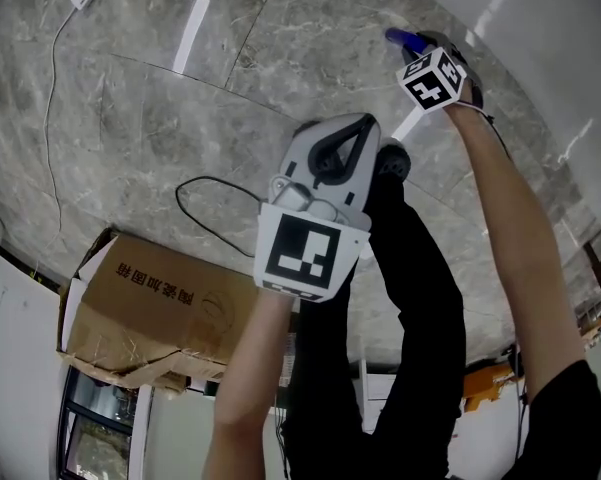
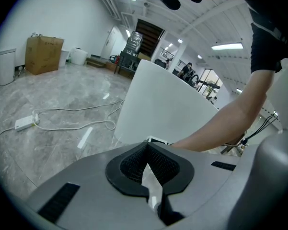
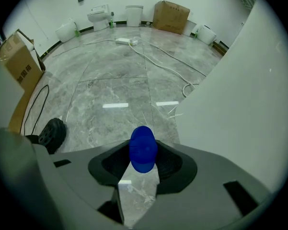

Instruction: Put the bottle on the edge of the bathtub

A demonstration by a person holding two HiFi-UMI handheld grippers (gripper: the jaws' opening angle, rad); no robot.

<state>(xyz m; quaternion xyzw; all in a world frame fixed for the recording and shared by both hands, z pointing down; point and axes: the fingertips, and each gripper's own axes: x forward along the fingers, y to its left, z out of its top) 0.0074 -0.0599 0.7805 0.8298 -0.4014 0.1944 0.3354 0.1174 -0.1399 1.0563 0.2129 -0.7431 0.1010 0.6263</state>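
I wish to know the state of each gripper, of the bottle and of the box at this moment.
Left gripper: shut, nothing between the jaws.
Right gripper: shut on the bottle.
Bottle: held above the floor beside the bathtub, not yet on its edge.
Box: on the floor, a top flap open.

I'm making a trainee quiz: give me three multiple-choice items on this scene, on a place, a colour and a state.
1. Where is the bottle? A on the floor; B in the right claw; C on the box.
2. Bottle's colour? A blue; B red; C green.
3. The left claw is: A wide open; B gripping a cable; C shut, empty.
Answers: B, the right claw clamps it; A, its visible part is blue; C, its pads meet with nothing between.
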